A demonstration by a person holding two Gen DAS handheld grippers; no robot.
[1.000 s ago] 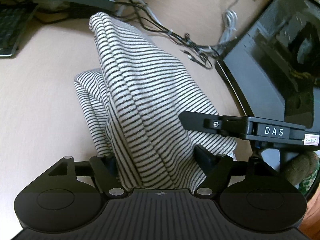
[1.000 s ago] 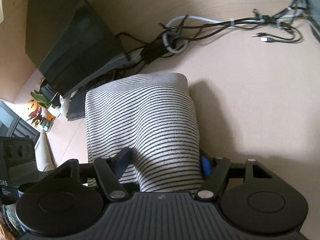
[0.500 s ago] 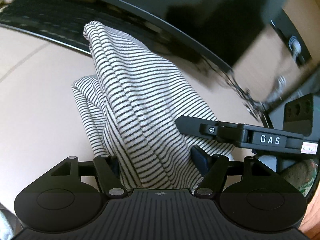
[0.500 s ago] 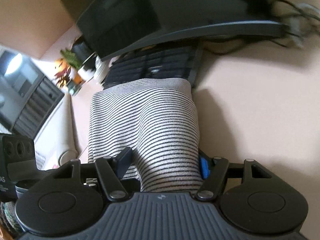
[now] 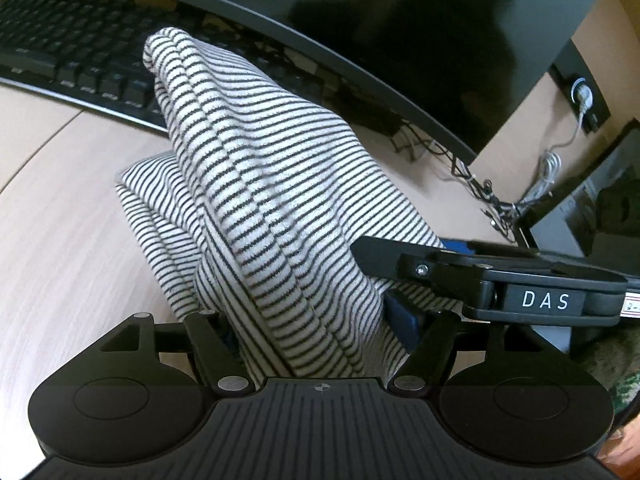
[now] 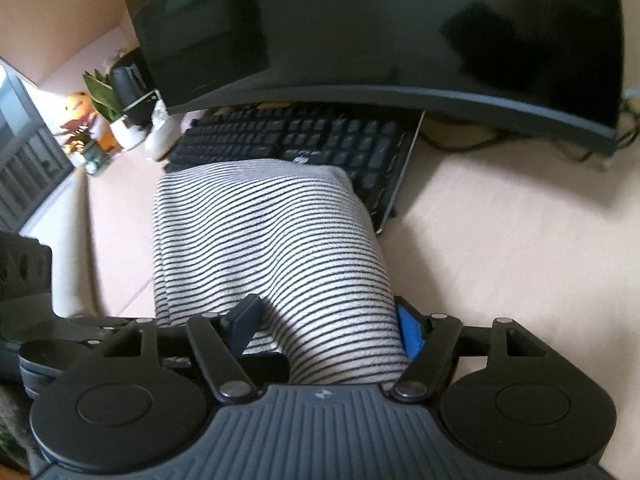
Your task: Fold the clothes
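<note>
A folded black-and-white striped garment (image 5: 272, 200) hangs in thick layers over the light wooden desk (image 5: 60, 240). My left gripper (image 5: 316, 320) is shut on its near end, the cloth bunched between the fingers. My right gripper (image 6: 324, 320) is shut on the same garment (image 6: 264, 240) from the other side. In the left wrist view the right gripper's finger (image 5: 480, 276), labelled DAS, lies against the cloth at the right. The fingertips are buried in fabric.
A black keyboard (image 6: 304, 148) and a curved dark monitor (image 6: 400, 32) stand just behind the garment. Cables (image 5: 488, 192) and a dark computer case (image 5: 592, 208) lie to the right. Potted plants and small figures (image 6: 96, 112) sit at the far left.
Both grippers have swung with the garment from the cable area toward the keyboard and monitor. The grip on the cloth is unchanged.
</note>
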